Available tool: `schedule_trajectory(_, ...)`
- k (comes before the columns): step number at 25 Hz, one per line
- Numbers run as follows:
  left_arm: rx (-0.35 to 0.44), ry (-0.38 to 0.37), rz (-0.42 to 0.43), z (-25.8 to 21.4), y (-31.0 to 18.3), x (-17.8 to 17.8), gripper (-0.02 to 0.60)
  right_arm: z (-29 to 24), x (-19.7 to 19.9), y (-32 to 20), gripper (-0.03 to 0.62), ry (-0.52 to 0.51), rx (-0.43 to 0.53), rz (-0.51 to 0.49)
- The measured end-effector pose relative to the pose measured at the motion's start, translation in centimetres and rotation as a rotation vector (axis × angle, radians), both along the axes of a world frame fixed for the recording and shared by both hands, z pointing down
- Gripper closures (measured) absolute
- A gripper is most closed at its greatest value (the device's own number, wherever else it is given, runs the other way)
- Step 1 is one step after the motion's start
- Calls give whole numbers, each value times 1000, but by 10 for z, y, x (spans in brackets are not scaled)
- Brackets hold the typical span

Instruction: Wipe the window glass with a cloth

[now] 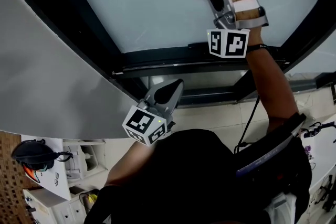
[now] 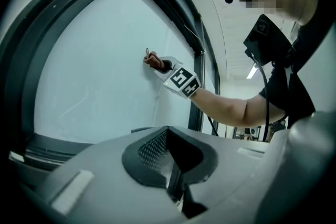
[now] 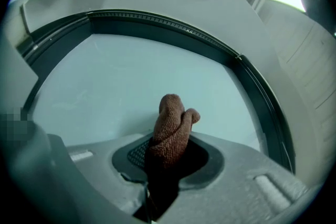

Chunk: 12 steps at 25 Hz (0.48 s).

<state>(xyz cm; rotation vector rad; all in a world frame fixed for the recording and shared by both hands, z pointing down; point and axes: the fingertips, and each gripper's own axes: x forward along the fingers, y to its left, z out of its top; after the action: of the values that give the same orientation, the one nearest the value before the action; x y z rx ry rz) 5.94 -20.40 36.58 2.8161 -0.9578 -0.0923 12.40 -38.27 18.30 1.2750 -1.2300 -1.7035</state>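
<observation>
The right gripper (image 3: 168, 157) is clamped on a bunched brown cloth (image 3: 171, 131). The cloth's free end sticks out past the jaws and rests against the pale window glass (image 3: 131, 76) directly ahead. The left gripper (image 2: 172, 160) hangs below the dark window frame (image 1: 173, 57), its jaws drawn together with nothing between them, well apart from the cloth, which is up ahead of it

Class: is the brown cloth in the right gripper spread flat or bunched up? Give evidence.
Bunched up: the brown cloth pokes from the right gripper as a rolled wad, its jaws shut on it.
</observation>
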Motion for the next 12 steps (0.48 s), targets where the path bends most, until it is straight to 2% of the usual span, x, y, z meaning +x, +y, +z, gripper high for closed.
schedule_trajectory(12, -8, 10, -5, 3, -5, -4, 565, 89, -3, 0, 513, 2, -148, 0)
